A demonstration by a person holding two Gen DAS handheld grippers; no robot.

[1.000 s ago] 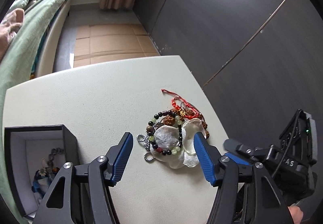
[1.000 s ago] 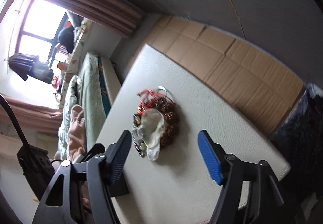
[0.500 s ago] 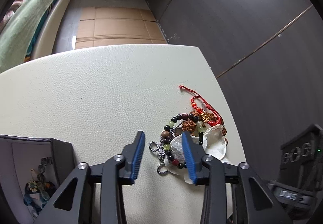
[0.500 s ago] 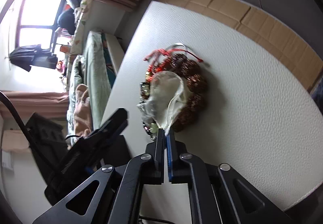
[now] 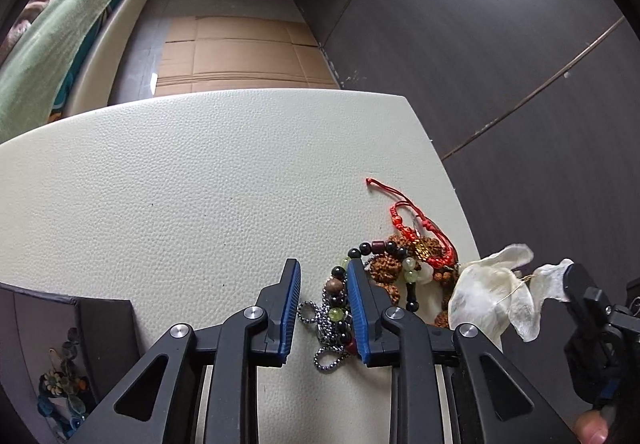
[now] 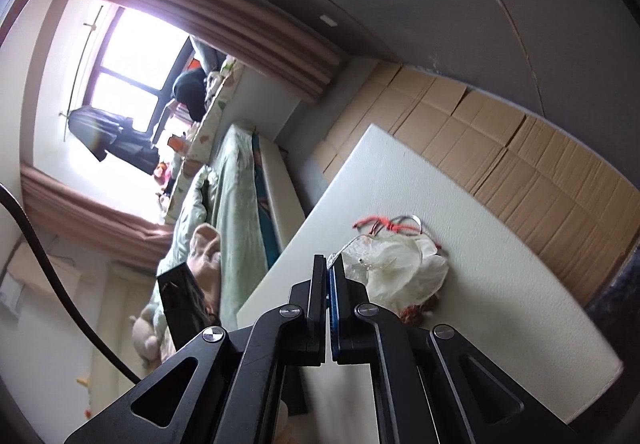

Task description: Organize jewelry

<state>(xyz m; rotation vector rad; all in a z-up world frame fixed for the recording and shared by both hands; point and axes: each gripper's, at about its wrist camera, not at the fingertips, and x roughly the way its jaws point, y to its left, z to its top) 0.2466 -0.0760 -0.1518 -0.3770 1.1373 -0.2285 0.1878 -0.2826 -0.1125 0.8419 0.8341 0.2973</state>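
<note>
While your left gripper point(image 5: 323, 286) sits low over the cream table point(image 5: 180, 180), its blue pads are at a narrow gap, not closed. Left wrist view: the mixed bead bracelet point(image 5: 340, 308) and the silver chain point(image 5: 326, 328) lie between the pads, the bracelet's side touching or just beside the right pad; I can't tell if it's actually pinched. Rest of the pile runs right of the claw: brown seed beads point(image 5: 386, 272) just beside the right finger, red cord bracelet point(image 5: 420, 228) further out toward the table's right edge. Clear plastic bag point(image 5: 488, 300) hangs off the pile's right side, lifted, one corner in your right gripper point(image 5: 576, 284) at frame right. Open dark jewelry box point(image 5: 104, 324) sits at lower left, well apart from the pile, with a few pieces inside.

Right wrist view: your right gripper point(image 6: 329, 268) has its pads pressed together on a corner of the plastic bag point(image 6: 400, 268). The bag billows just beyond and right of the fingertips, covering most of the pile. Red cord point(image 6: 372, 222) and a metal ring point(image 6: 408, 220) stick out at its far side; brown beads point(image 6: 412, 310) show under its near edge. All of it rests on the table point(image 6: 500, 284), near the middle of its width. Bed point(image 6: 236, 180) and window point(image 6: 128, 56) fill the left of the frame.
</note>
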